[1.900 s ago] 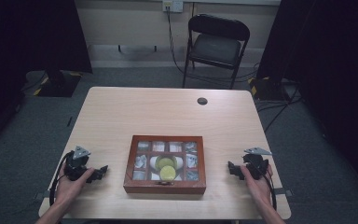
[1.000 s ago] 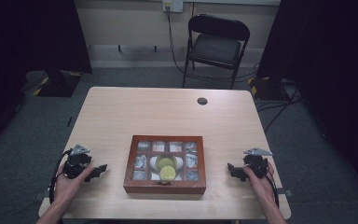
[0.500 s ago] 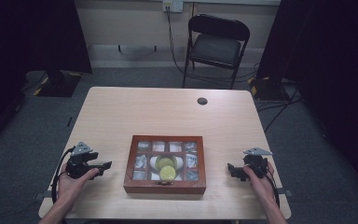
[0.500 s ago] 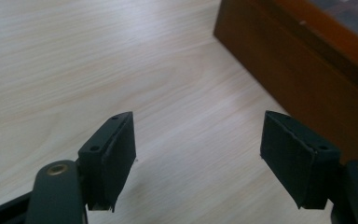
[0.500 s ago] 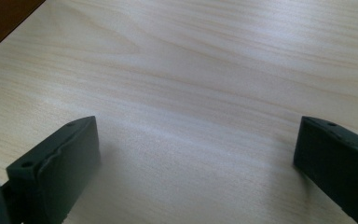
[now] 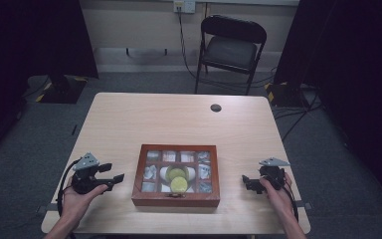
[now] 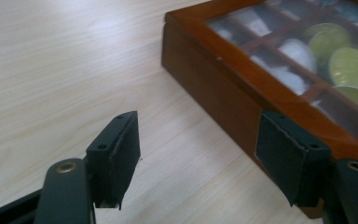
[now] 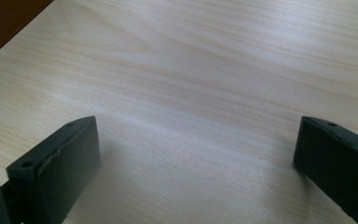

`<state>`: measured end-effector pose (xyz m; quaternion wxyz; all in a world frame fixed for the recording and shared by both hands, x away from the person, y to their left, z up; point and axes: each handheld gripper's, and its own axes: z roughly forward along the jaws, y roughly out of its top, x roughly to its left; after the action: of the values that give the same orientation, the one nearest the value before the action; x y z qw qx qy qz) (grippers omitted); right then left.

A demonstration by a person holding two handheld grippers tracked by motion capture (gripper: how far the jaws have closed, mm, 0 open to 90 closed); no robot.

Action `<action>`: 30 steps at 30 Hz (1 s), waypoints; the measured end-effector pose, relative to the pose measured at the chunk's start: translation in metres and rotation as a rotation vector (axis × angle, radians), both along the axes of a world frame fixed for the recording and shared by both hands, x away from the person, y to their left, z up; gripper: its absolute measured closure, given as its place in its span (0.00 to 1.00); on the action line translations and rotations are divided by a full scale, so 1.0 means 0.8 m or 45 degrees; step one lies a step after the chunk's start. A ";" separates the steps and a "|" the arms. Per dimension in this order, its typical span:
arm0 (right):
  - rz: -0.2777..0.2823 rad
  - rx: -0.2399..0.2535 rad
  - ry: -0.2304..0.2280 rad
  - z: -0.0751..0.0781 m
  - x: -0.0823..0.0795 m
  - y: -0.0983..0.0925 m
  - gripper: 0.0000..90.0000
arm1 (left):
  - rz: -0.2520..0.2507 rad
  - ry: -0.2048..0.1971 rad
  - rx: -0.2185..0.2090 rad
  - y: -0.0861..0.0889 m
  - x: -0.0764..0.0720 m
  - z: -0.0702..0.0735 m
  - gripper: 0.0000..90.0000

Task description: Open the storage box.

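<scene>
While glass-lidded, the wooden box (image 6: 175,199) shows limes (image 6: 177,179), no readable label.

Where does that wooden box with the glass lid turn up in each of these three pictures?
High view: wooden box, table centre-front, between the grippers.
Left gripper view: wooden box, upper right, beyond the jaws.
Right gripper view: a brown corner, top left, probably the box.
Shared landmark: pale table.

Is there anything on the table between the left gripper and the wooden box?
No. Bare table lies between the left gripper and the box. Its jaws are open with nothing between them and have just been closing a little.
</scene>
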<state>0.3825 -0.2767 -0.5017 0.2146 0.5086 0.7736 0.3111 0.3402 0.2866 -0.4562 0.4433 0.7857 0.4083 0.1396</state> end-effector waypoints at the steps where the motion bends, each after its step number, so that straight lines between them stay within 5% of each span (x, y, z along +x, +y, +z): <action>1: 0.002 0.000 0.001 0.000 0.000 0.000 0.00 | -0.041 -0.011 -0.010 -0.004 -0.003 0.005 0.35; 12: 0.045 0.000 0.000 0.000 -0.001 0.000 0.00 | -0.103 -0.026 -0.071 -0.017 -0.010 0.016 0.36; 21: 0.045 0.000 0.000 0.000 -0.001 0.000 0.00 | -0.199 -0.059 -0.042 -0.040 -0.012 0.027 0.36; 30: 0.046 0.000 0.001 0.000 -0.001 0.000 0.00 | -0.291 -0.040 -0.037 -0.074 -0.010 0.041 0.34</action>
<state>0.3815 -0.2770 -0.5016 0.2088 0.4947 0.7827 0.3148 0.3319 0.2275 -0.4232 0.4739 0.8184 0.3111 0.0945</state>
